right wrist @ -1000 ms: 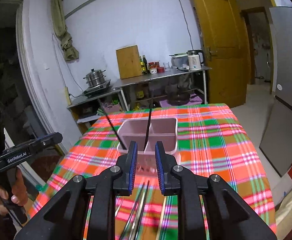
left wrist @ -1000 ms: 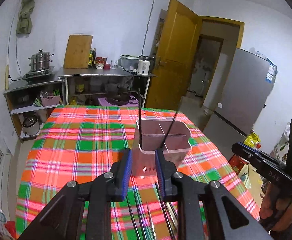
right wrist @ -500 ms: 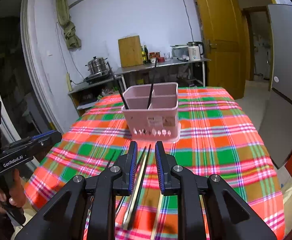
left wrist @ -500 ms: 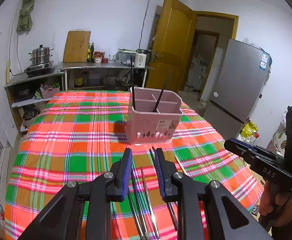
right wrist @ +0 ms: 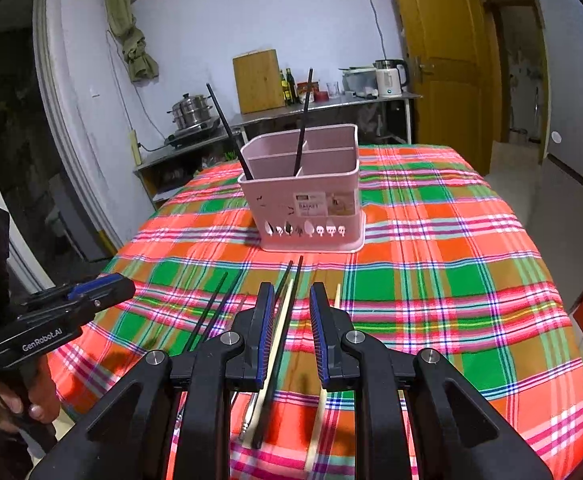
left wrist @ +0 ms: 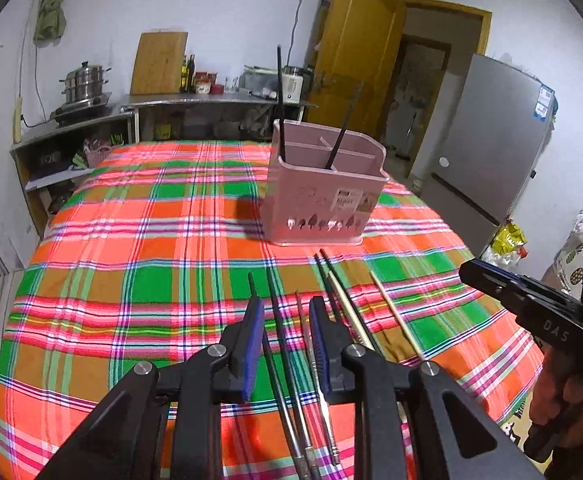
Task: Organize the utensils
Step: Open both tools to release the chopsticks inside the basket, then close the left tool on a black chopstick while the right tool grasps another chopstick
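A pink utensil holder [left wrist: 323, 196] [right wrist: 303, 200] stands on the plaid tablecloth with two black chopsticks upright in it. Several loose chopsticks, black [left wrist: 279, 320] [right wrist: 211, 312], pale wooden [left wrist: 395, 316] [right wrist: 279, 328] and metal [left wrist: 319, 380], lie on the cloth in front of it. My left gripper [left wrist: 285, 312] is open and empty, low over the black and metal chopsticks. My right gripper [right wrist: 290, 300] is open and empty, low over a pale and a black chopstick. Each gripper shows in the other's view, the right one [left wrist: 531, 312] and the left one [right wrist: 51, 320].
The table [left wrist: 131, 264] carries a red, green and orange plaid cloth. Behind it stands a steel counter [left wrist: 195, 100] with a steamer pot, cutting board, bottles and kettle. A yellow door [left wrist: 355, 56] and a grey fridge [left wrist: 491, 136] are at the right.
Both grippers have pulled back from the pink holder and come down toward the loose chopsticks on the cloth. Both stay open and empty.
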The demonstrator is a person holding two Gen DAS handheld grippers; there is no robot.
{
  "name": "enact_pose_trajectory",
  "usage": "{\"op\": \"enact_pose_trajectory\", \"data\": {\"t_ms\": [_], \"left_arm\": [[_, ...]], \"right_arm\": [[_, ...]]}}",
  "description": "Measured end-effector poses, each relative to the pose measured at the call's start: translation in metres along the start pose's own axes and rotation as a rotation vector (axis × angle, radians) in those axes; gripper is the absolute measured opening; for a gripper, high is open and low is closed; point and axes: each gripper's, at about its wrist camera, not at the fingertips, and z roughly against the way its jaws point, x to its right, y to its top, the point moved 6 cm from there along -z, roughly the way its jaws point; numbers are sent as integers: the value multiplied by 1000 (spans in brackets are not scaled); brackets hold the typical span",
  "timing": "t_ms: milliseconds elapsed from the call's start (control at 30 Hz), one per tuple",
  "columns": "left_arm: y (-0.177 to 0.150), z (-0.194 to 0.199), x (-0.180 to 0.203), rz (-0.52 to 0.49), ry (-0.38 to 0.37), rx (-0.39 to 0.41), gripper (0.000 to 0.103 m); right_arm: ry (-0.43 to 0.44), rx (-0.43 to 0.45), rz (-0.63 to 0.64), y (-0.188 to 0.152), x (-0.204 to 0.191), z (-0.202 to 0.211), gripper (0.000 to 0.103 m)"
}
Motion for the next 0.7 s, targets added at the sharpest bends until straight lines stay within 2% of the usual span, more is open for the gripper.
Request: {"op": "enact_pose_trajectory", "data": {"t_ms": [300,700], "left_arm": [[-8,-47,-18,29,36,-85,23],[-6,-106,-31,74,28,-178,23]], "right_arm": [[-2,-57,-3,-9,2,-28,19],[-12,-171,-6,-3,3,-96,19]]}}
